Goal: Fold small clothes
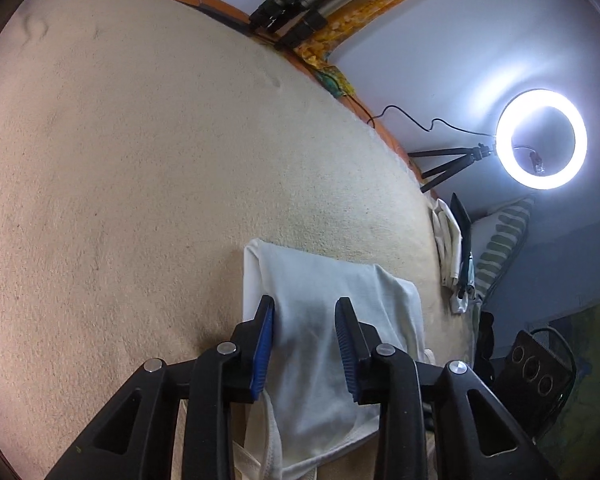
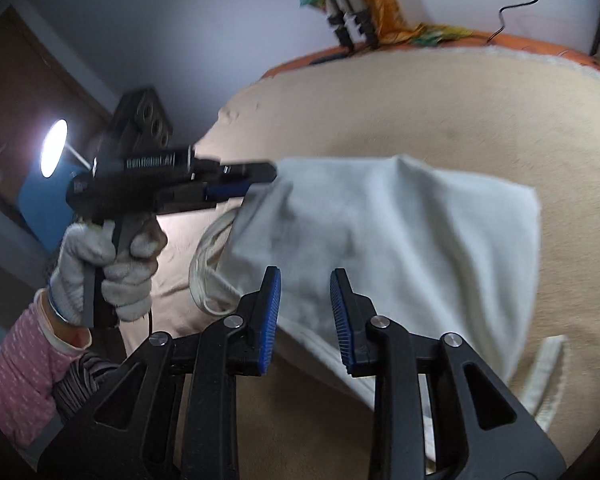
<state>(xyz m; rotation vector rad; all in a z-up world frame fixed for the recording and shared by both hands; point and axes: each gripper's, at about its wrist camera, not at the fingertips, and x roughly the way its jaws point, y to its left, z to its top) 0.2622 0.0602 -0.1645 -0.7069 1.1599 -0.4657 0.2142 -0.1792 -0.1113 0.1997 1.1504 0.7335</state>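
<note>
A small white garment (image 1: 332,312) lies partly folded on the beige blanket (image 1: 140,160); it also shows in the right wrist view (image 2: 400,240). My left gripper (image 1: 305,308) is open, its blue pads either side of the cloth just above it, holding nothing. In the right wrist view the left gripper (image 2: 256,178) sits at the garment's left edge, held by a gloved hand (image 2: 108,268). My right gripper (image 2: 305,280) is open over the garment's near hem, empty. A white strap (image 2: 548,376) trails at the right.
A lit ring light on a tripod (image 1: 540,138) stands beyond the bed's right edge. More white clothes (image 1: 448,248) lie by that edge. A dark speaker box (image 1: 536,368) sits off the bed. Folded tripod legs (image 1: 292,12) lean at the far wall.
</note>
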